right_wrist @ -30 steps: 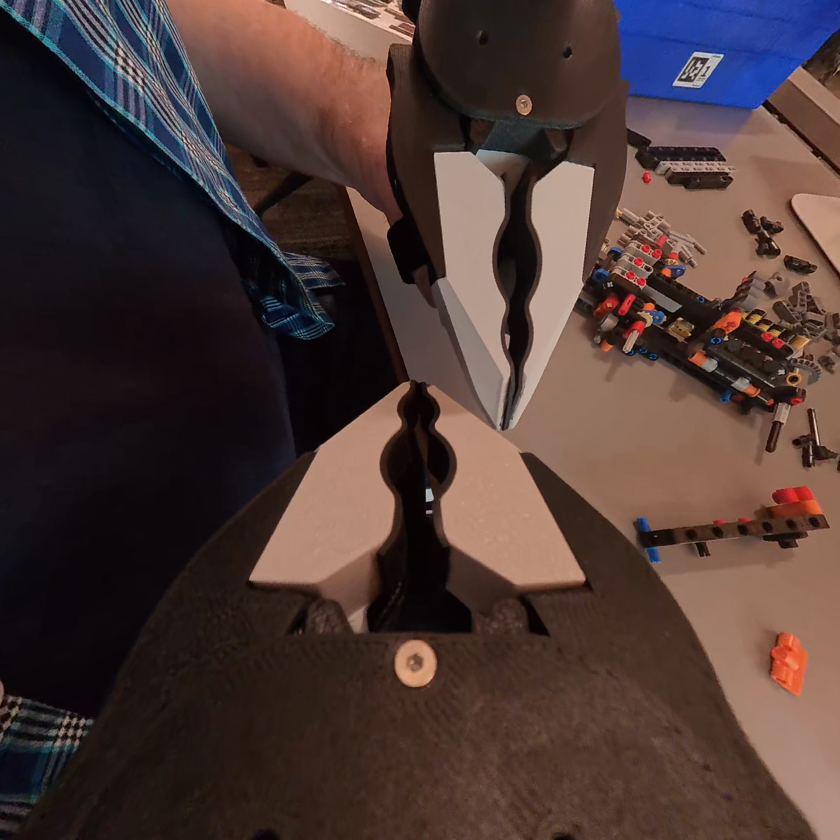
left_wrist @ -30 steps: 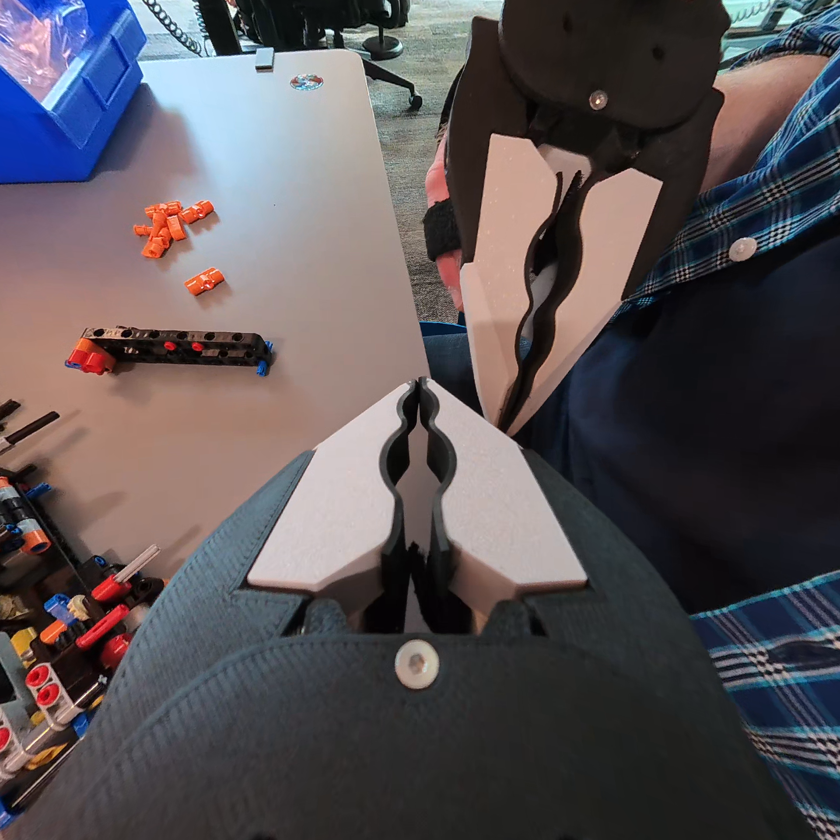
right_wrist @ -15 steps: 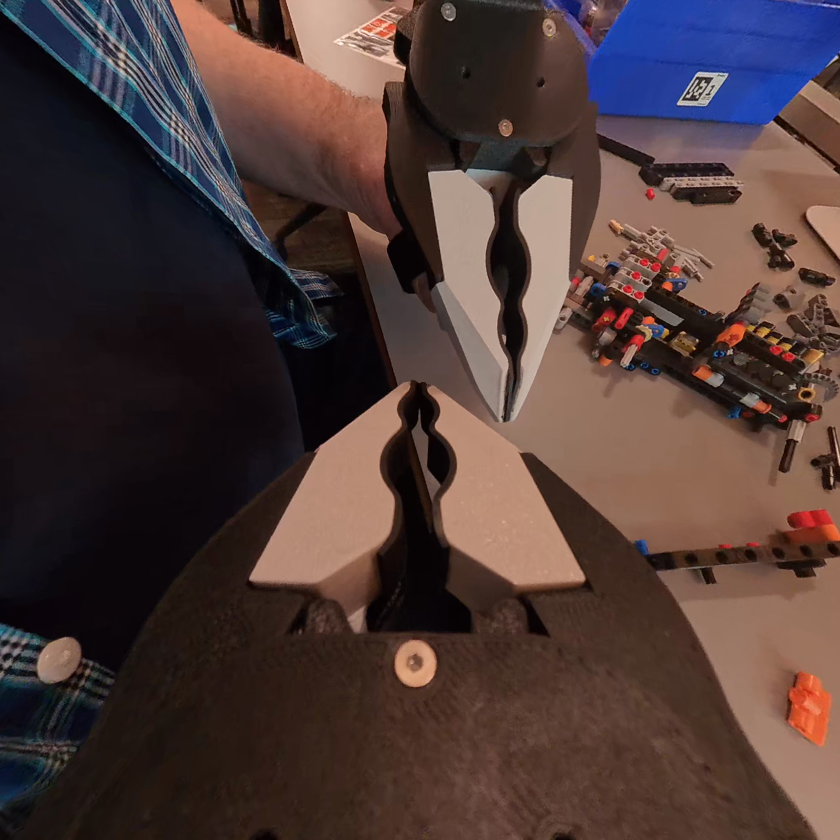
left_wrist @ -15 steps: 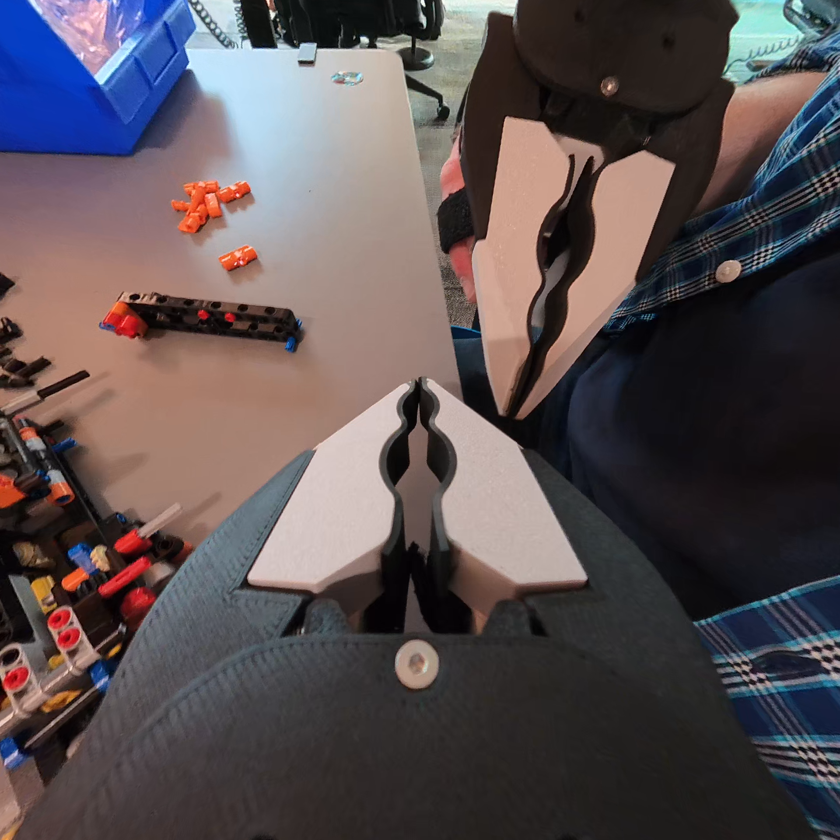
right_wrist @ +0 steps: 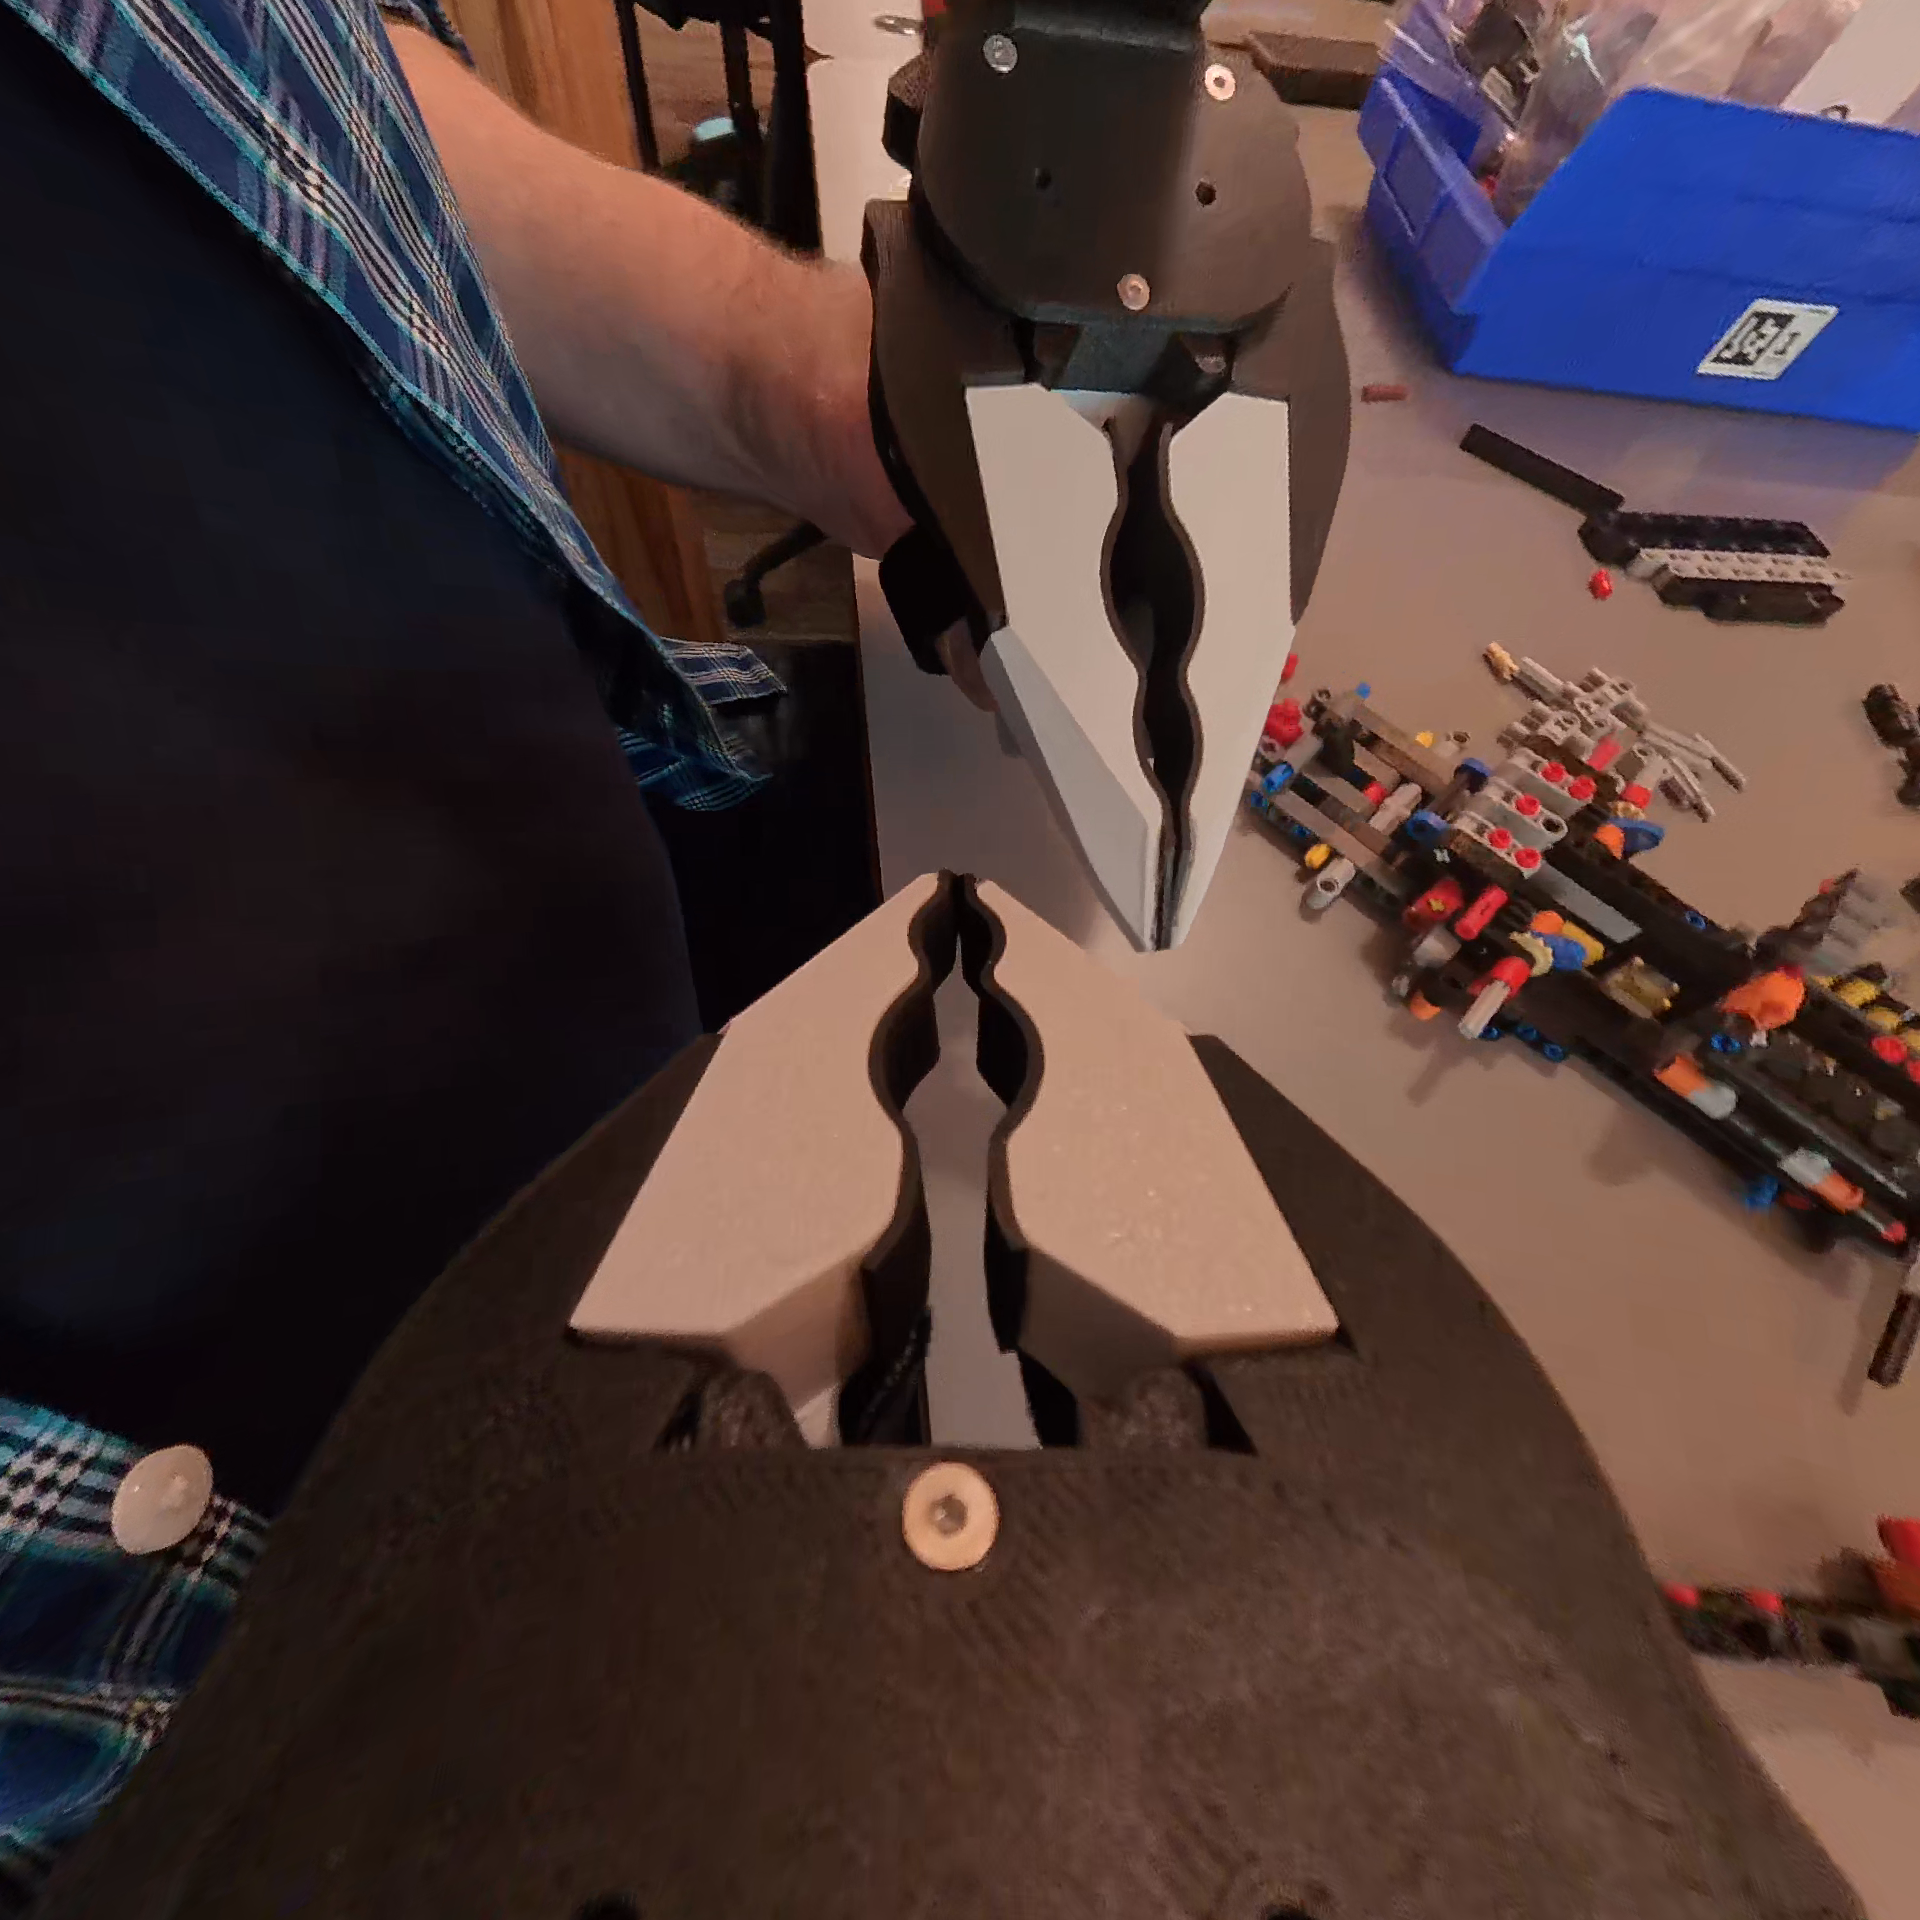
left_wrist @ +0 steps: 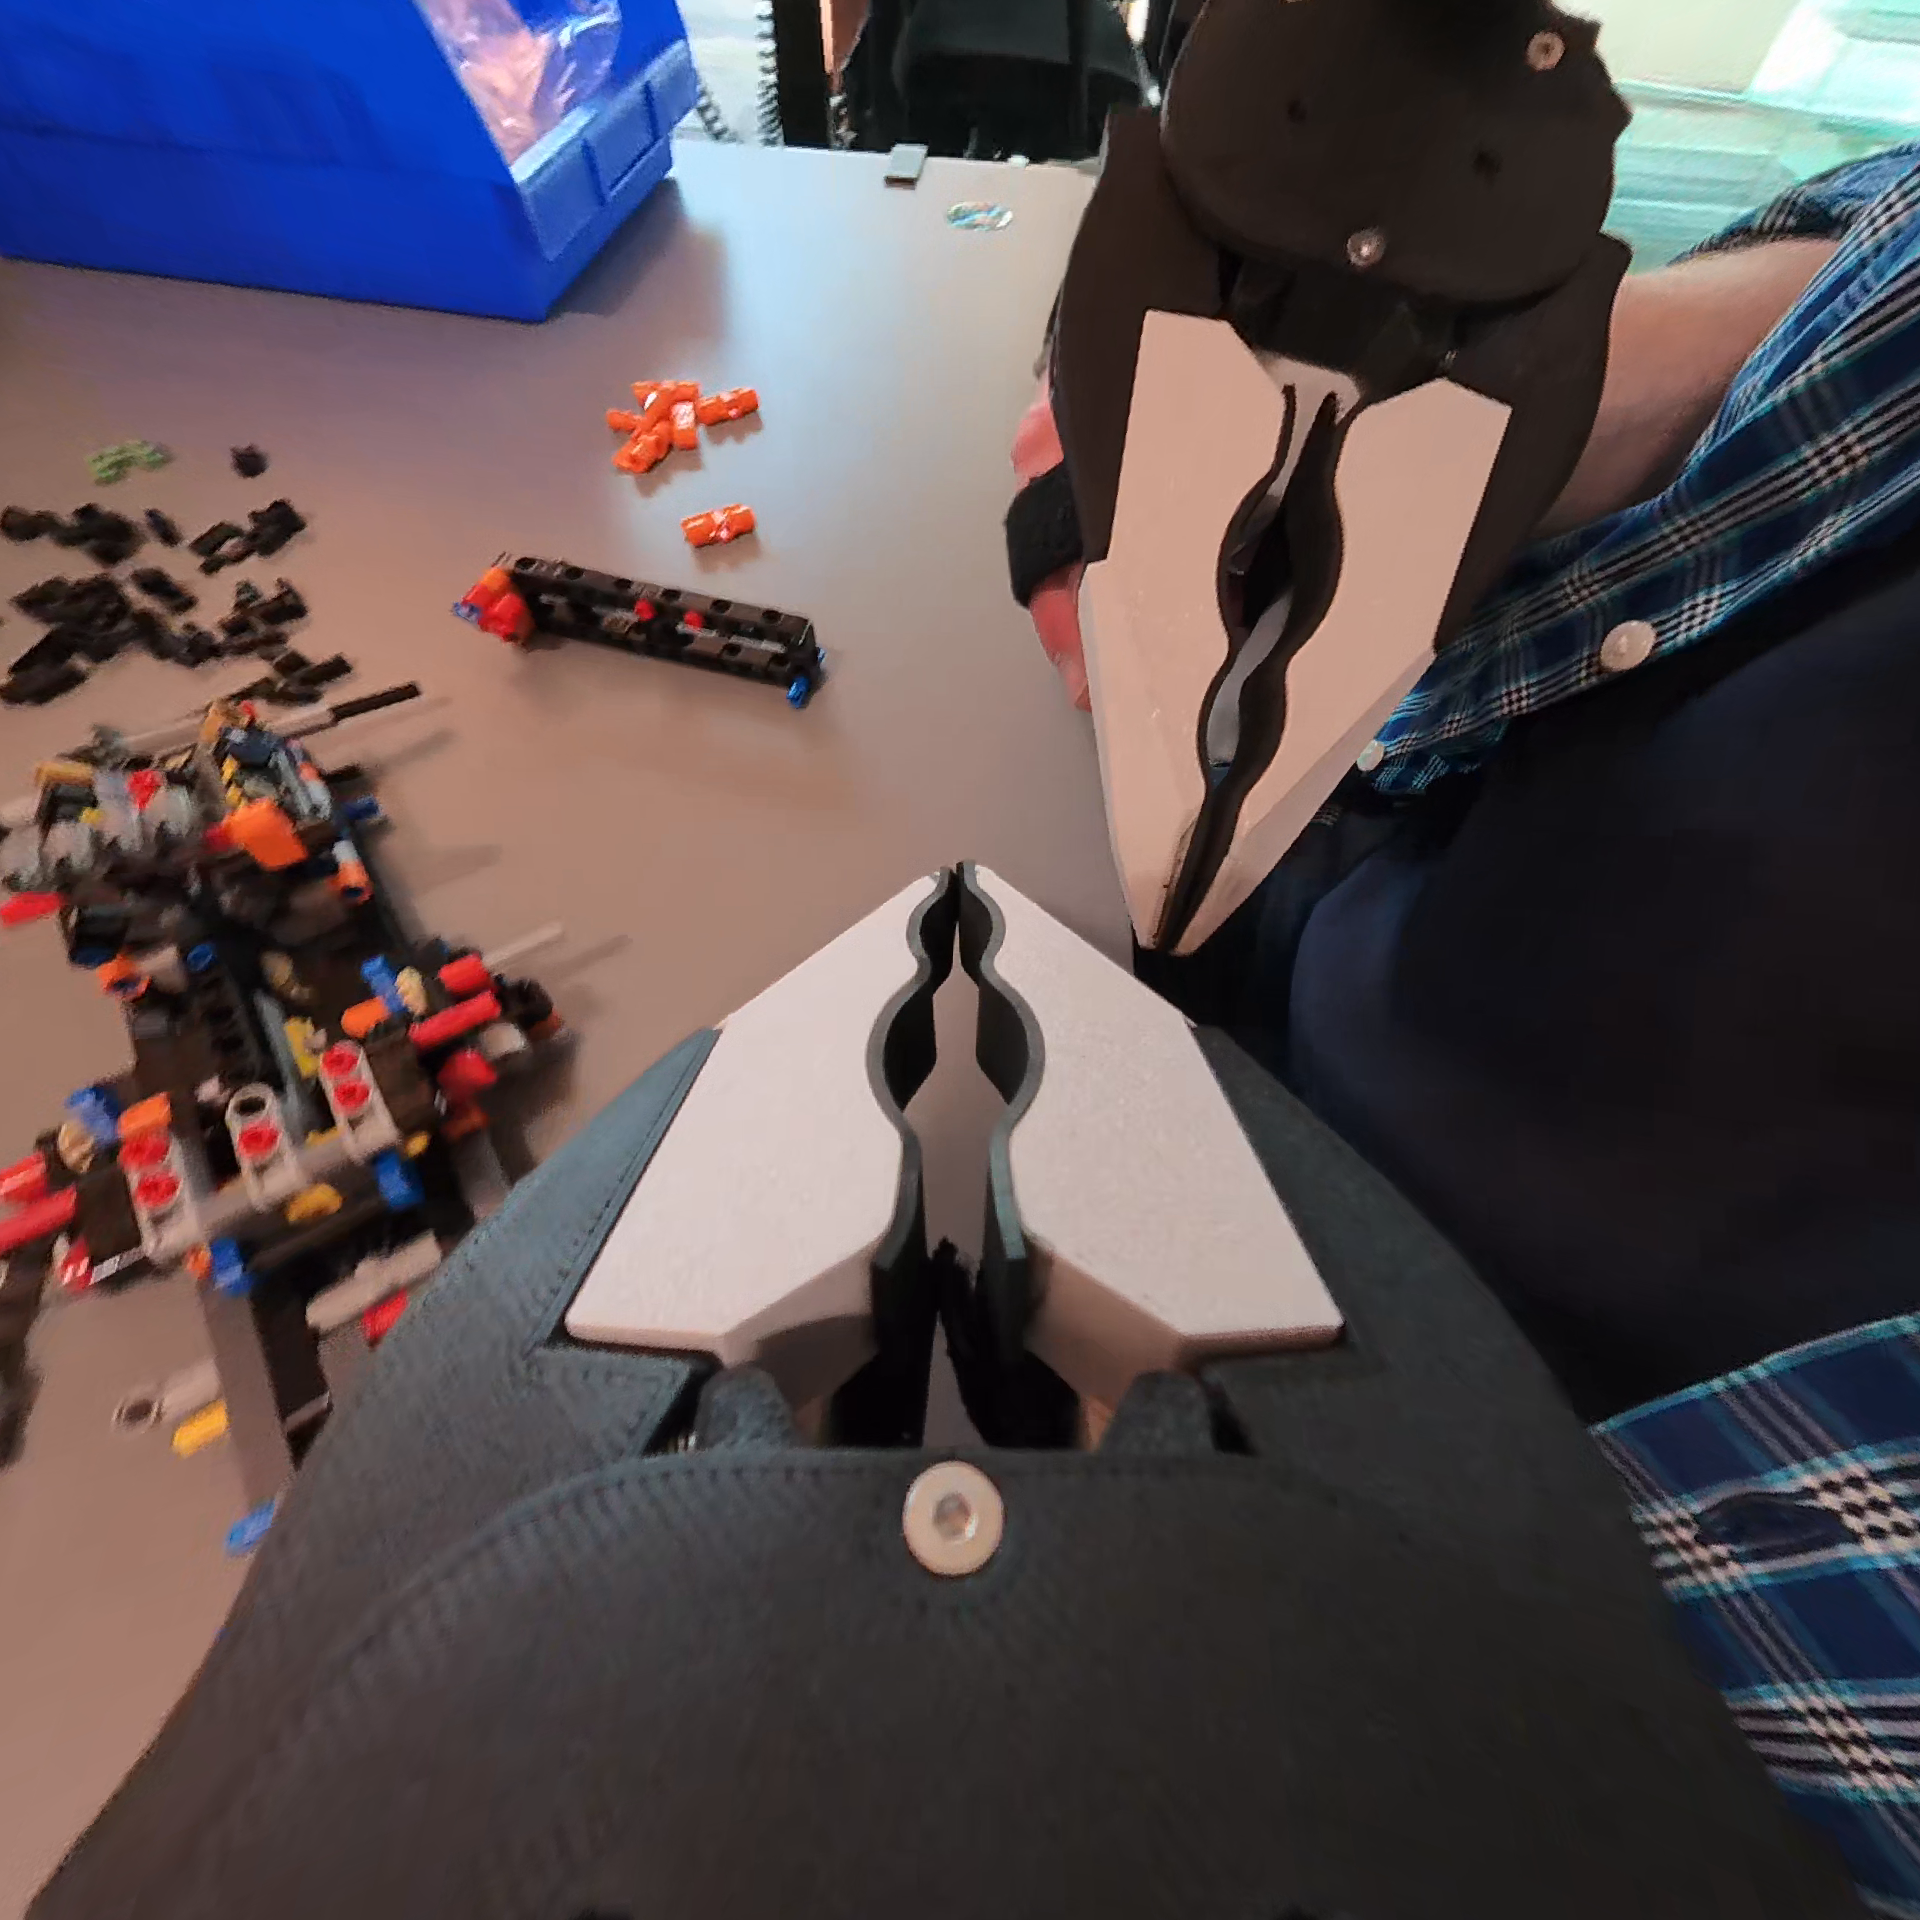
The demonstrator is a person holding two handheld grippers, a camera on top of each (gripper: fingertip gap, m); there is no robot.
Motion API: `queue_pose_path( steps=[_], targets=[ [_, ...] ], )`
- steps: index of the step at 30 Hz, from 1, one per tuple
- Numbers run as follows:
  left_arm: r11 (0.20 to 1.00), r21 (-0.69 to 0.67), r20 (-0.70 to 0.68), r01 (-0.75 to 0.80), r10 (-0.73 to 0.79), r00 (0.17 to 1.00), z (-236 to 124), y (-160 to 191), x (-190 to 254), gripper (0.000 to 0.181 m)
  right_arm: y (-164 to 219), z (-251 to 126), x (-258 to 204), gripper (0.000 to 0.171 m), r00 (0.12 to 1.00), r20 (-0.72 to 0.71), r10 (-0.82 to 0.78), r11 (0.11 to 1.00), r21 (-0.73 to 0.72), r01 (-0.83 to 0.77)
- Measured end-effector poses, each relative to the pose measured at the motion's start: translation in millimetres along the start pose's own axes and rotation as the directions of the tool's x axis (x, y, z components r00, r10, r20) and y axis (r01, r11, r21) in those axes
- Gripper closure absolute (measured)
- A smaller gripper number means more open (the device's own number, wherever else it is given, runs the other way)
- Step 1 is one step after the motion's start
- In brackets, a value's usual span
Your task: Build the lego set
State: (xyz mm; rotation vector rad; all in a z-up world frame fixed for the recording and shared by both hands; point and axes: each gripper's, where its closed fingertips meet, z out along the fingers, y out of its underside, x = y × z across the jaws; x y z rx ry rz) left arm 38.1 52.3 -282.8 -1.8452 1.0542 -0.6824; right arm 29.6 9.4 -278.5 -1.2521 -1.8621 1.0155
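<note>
here the left gripper (left_wrist: 957,883) is held above the near edge of the grey table (left_wrist: 644,831), its white fingers pressed together at the tips with nothing between them. the right gripper (right_wrist: 957,894) faces it tip to tip, just beside it and not touching, over the person's dark shirt (right_wrist: 312,831) at the table edge; its jaws are likewise closed and empty. in the left wrist view the right gripper (left_wrist: 1169,930) hangs down from the upper right, and in the right wrist view the left gripper (right_wrist: 1169,930) hangs down from the top.

the lego set lies on the table, well apart from both grippers. the large part-built model (right_wrist: 1558,914), a long black frame studded with red, blue, orange and yellow pins, sits out on the tabletop; it shows blurred at the left of the left wrist view (left_wrist: 260,1039). farther out lies a short black beam assembly (left_wrist: 644,623) with an orange-red end and a blue pin at the other end. beyond it are a small heap of orange connectors (left_wrist: 675,421) and one lone orange connector (left_wrist: 719,525). loose black pieces (left_wrist: 135,592) are scattered to the left. a blue bin (left_wrist: 332,145) stands at the far edge of the table, also seen in the right wrist view (right_wrist: 1683,229).
</note>
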Motion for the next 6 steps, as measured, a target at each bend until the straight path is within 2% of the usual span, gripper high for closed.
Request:
queue_pose_path(
  steps=[6],
  targets=[
    [0.999,0.005,0.059,0.034,-0.035,0.998,-15,9,-5,0.181,-8,16,0,0.171,0.997,0.063,-0.044,0.999,0.003,0.044]
  ],
)
